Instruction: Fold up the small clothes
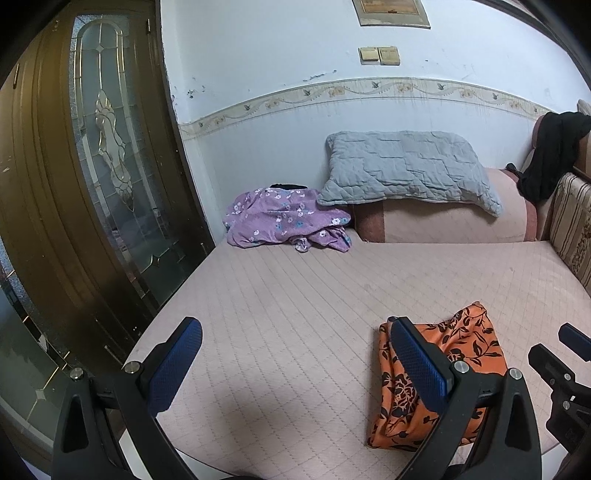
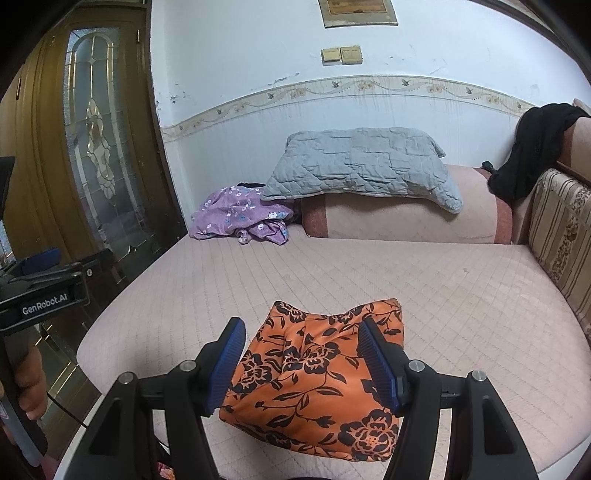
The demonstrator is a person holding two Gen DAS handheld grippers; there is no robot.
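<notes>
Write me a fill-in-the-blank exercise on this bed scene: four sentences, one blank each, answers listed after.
1. The garment lying between the right gripper's open fingers is black-flowered and ____ in colour.
2. The crumpled purple flowered garment lies at the far end of the mattress, next to the ____ quilted pillow.
3. The left gripper holds ____.
4. A ____ cloth hangs over the sofa back on the right.

Answers: orange; grey; nothing; black

The framed picture (image 2: pixel 360 13) is cut off by the top edge, the right gripper's finger hides part of the orange floral cloth (image 2: pixel 314 373), and a dark item (image 1: pixel 290 186) behind the purple floral garment (image 1: pixel 284 219) stays unidentifiable.
</notes>
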